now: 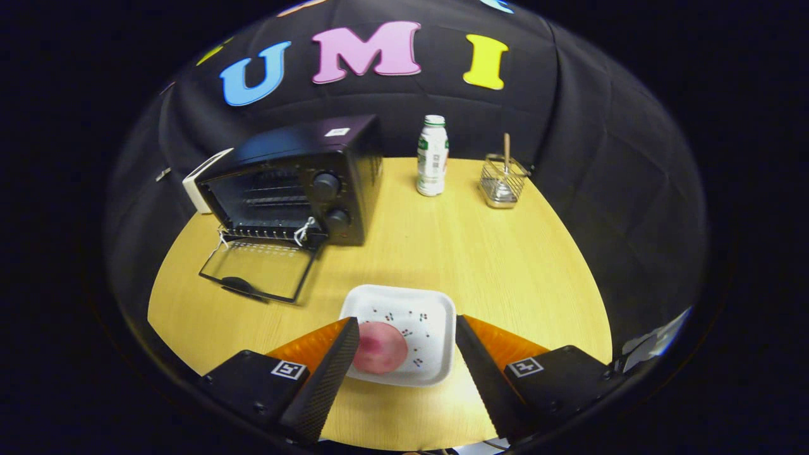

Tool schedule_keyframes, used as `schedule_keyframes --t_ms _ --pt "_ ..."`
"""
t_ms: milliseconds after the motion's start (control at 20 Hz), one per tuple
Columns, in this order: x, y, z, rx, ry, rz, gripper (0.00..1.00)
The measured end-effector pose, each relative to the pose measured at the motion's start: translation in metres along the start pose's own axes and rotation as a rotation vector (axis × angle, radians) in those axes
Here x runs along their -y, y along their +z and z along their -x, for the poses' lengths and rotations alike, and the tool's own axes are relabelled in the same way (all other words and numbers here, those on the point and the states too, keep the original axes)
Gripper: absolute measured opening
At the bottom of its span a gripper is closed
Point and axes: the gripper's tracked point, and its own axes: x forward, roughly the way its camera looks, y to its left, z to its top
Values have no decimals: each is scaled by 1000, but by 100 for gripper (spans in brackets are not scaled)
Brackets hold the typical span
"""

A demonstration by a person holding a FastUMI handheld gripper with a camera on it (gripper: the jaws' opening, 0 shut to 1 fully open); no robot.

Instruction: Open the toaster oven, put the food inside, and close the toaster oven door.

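Note:
A black toaster oven stands at the far left of the wooden table, its glass door folded down flat onto the tabletop and its wire rack showing inside. A white square plate lies just ahead of my fingers, holding a round pink piece of food. My gripper is open, its fingers spread on either side of the plate's near half. The food sits right beside the left finger, with a wide gap to the right finger. Nothing is pressed between them.
A white bottle with a green label stands at the back of the table. To its right is a small wire basket with a wooden stick in it. A white box sits behind the oven's left side.

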Motion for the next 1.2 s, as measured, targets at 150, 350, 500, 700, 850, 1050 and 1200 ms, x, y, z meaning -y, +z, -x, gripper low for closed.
schedule_keyframes --t_ms 150,350,500,700,850,1050,1200 --pt "31 -11 -11 -36 -39 -18 99" --pt "44 -35 -33 -142 -23 -87 100" --pt "51 -48 -55 -198 -40 -55 100" --pt "44 -63 -78 -291 -16 -53 99" --pt "42 -72 -83 -357 -11 -69 94" --pt "44 -71 -79 -424 -8 -133 60" --pt "47 -74 -88 -462 21 -214 32"
